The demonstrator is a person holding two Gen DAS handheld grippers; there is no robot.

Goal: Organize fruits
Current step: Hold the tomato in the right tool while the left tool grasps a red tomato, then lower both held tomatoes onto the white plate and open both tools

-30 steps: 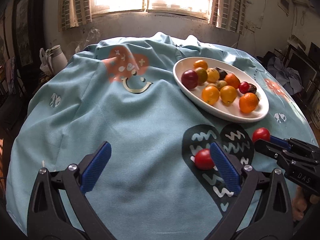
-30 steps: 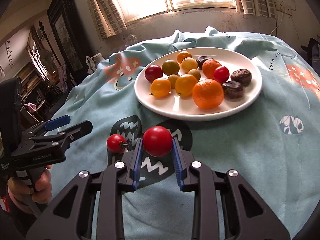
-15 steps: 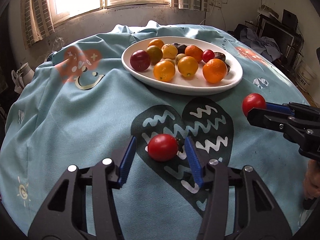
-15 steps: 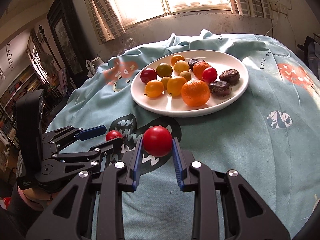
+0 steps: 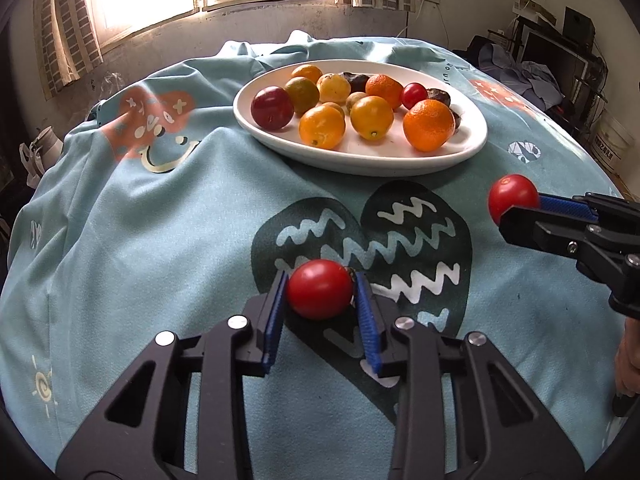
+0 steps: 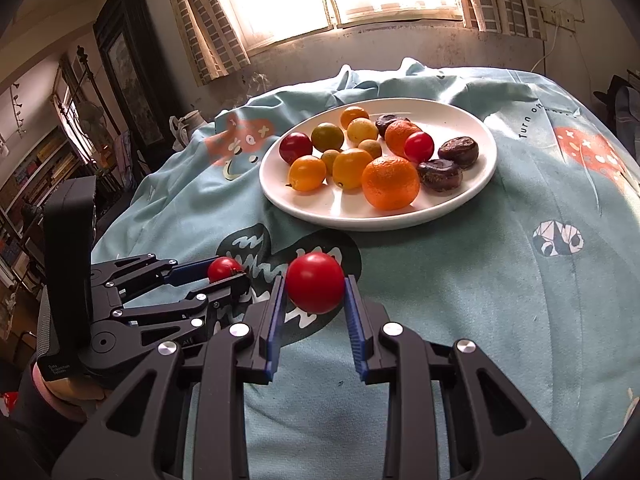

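Note:
My left gripper (image 5: 320, 292) is shut on a red tomato (image 5: 320, 294) low over the dark heart print on the cloth. It also shows in the right wrist view (image 6: 224, 274) at the left, with its tomato (image 6: 222, 268). My right gripper (image 6: 314, 286) is shut on a second red tomato (image 6: 315, 282), held above the cloth in front of the plate. In the left wrist view it shows at the right (image 5: 516, 204) with its tomato (image 5: 513, 197). A white oval plate (image 5: 360, 156) (image 6: 472, 200) holds oranges, yellow and red fruits and dark dates.
A light blue printed cloth (image 5: 160, 240) covers the round table, bunched at the far edge under the window. A white jug (image 6: 192, 122) stands off the far left. Furniture and clutter (image 5: 560, 60) line the room's right side.
My left gripper has swung toward the loose tomato and shut on it. My right gripper has kept its tomato and risen slightly toward the plate.

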